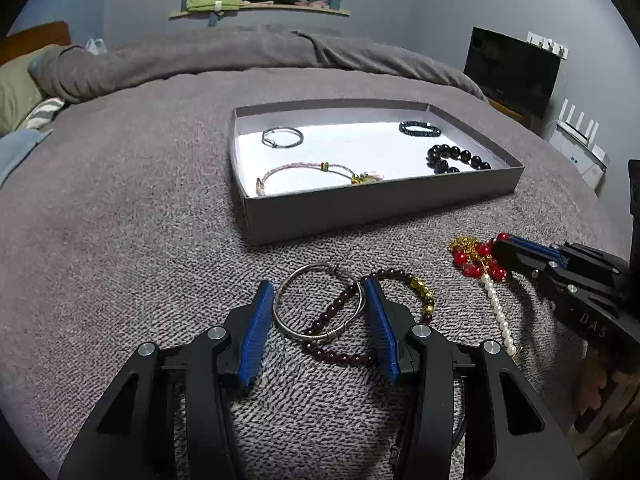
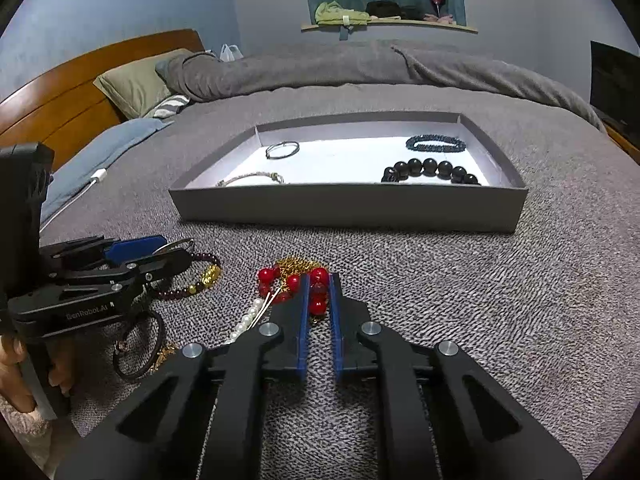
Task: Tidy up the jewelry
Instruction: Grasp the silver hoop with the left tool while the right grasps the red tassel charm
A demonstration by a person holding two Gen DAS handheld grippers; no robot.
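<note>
Jewelry point(image 2: 296, 284) beside "GenRobot.AI" left gripper point(image 2: 160, 248)

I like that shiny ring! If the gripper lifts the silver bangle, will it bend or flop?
Probably not: the silver bangle holds a round wire hoop shape, so it looks stiff. Its smooth metal might slip between the left gripper pads. It overlaps the dark red bead bracelet, which may drag along.

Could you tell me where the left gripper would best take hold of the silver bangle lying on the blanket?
Probably across its rim from above. The silver bangle lies flat on the blanket, a thin wire hoop overlapping the garnet bracelet. The left gripper already straddles it, open; closing on the far arc, clear of the beads, should lift it alone.
</note>
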